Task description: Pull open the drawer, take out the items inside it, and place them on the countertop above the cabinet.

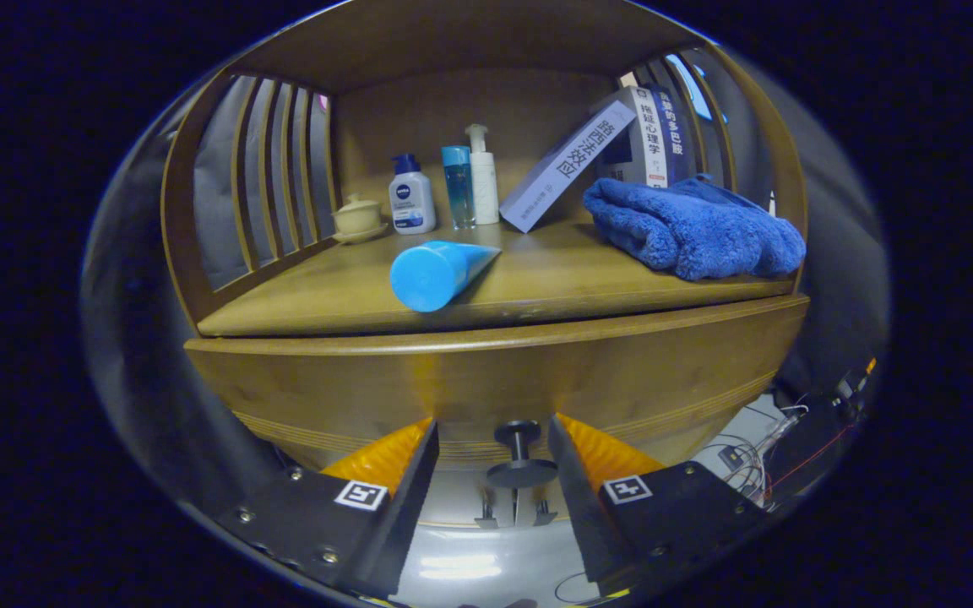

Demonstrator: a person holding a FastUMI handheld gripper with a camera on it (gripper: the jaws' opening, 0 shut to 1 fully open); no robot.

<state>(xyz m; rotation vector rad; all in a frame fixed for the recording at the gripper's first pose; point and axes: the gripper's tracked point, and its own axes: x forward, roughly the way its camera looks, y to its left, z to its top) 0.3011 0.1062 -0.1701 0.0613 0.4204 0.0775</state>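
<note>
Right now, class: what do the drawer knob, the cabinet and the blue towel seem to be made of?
Drawer knob, between the open claw fingers: probably dark metal, smooth, dull sheen.
Cabinet: wood or veneer, visible grain, satin varnish glare.
Blue towel on the countertop: soft plush fabric, fuzzy nap, rumpled folds.

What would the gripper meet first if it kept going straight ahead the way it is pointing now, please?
Most likely the drawer knob, which sits between the open gripper fingers, apparently untouched. Just behind it is the drawer front. Depth is hard to judge in this fisheye view.
</note>
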